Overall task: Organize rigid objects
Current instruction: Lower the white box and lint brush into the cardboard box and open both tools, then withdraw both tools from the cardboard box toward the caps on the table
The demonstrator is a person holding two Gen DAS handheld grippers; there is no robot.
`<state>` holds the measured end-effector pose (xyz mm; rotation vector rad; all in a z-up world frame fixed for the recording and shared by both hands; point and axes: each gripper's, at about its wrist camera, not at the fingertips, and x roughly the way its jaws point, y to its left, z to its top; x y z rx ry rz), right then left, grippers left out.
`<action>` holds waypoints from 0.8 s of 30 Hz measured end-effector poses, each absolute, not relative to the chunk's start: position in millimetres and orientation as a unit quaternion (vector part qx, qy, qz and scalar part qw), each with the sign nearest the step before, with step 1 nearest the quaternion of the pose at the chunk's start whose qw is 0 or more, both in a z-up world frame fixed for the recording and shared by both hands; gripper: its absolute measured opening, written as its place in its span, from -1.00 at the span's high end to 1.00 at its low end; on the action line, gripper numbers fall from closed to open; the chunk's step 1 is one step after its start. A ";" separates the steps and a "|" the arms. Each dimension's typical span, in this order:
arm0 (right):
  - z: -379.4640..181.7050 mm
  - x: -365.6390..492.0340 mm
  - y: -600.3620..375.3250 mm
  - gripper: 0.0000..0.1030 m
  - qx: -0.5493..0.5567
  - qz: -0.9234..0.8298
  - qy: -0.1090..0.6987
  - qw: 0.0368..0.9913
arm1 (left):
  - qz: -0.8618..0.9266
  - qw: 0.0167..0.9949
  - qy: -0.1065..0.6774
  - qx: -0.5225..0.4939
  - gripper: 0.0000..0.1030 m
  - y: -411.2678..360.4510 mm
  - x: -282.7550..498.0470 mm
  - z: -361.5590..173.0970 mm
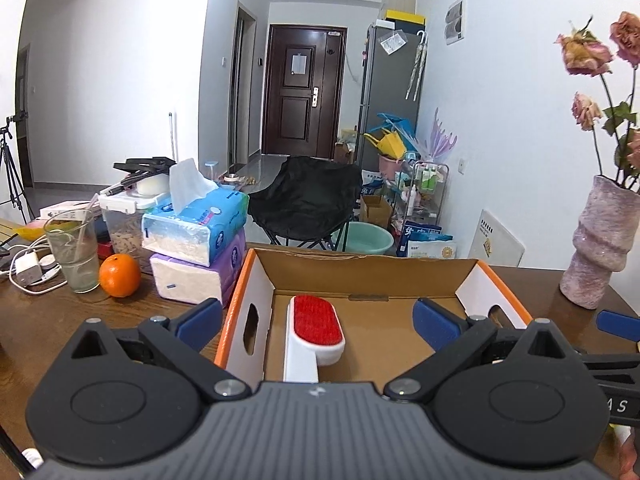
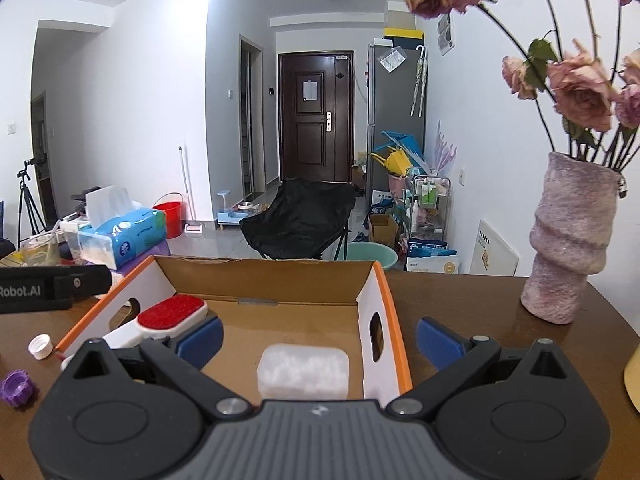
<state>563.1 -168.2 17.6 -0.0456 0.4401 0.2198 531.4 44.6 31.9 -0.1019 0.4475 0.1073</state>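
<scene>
Item I log: lint brush [image 1: 316,330], white body, red oval pad, lying inside orange-rimmed cardboard box [image 1: 234,300] beside translucent white case [image 2: 303,369]. Left gripper [image 1: 318,318] and right gripper [image 2: 318,338]: both spread, empty.

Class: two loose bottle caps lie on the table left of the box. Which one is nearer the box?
The white cap. It lies close by the box's orange-edged corner, while the purple cap lies farther out, toward the camera.
</scene>
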 end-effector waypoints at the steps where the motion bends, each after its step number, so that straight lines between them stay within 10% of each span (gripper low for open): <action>1: 18.6 557.6 -169.2 -1.00 -0.023 0.108 0.216 0.970 | 0.052 0.973 0.221 -0.050 -1.00 44.7 526.8 32.7; 24: 18.1 446.0 -186.6 -1.00 -0.033 0.102 0.214 0.971 | 0.038 0.977 0.207 -0.046 -1.00 41.2 420.0 41.6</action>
